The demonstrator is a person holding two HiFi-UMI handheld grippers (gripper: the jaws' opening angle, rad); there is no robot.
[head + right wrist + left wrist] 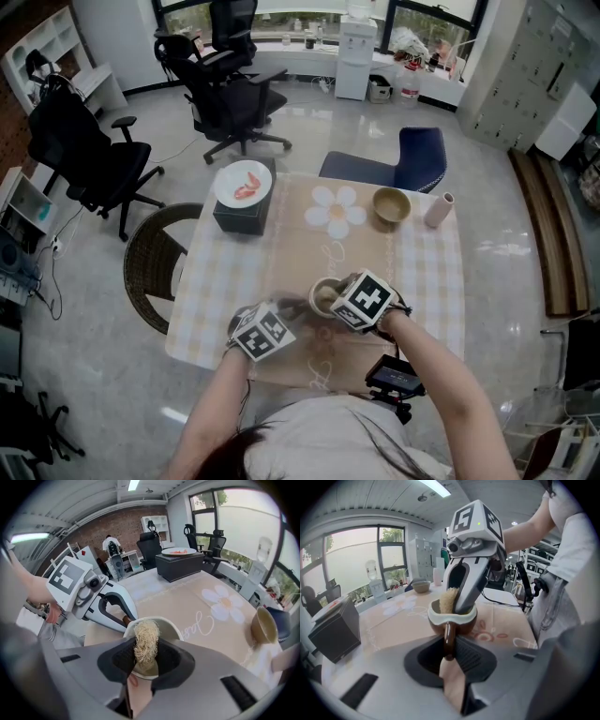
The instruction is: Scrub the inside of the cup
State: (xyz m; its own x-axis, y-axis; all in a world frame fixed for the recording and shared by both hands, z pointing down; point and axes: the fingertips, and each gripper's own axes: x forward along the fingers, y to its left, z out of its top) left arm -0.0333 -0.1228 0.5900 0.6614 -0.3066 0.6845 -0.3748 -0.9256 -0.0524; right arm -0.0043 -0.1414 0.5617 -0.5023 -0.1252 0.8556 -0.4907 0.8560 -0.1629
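The brown ceramic cup [452, 618] stands on the table [422, 272] near the person's edge; it looks stiff, glazed, likely slippery when wet and breakable, so its handle [449, 641] is the sound place to hold. The left gripper [450, 653] has its fingers partly closed, pinching that handle. The right gripper [145, 656] has its fingers pinched on a soft, springy loofah scrubber [146, 641] dipped inside the cup.

The cup [459, 619] looks glazed ceramic, glossy brown outside, smooth cream inside. The scrubber [146, 641] in it is rough, pale, stringy fibre. The tabletop [424, 272] under the cup wears matt cloth.
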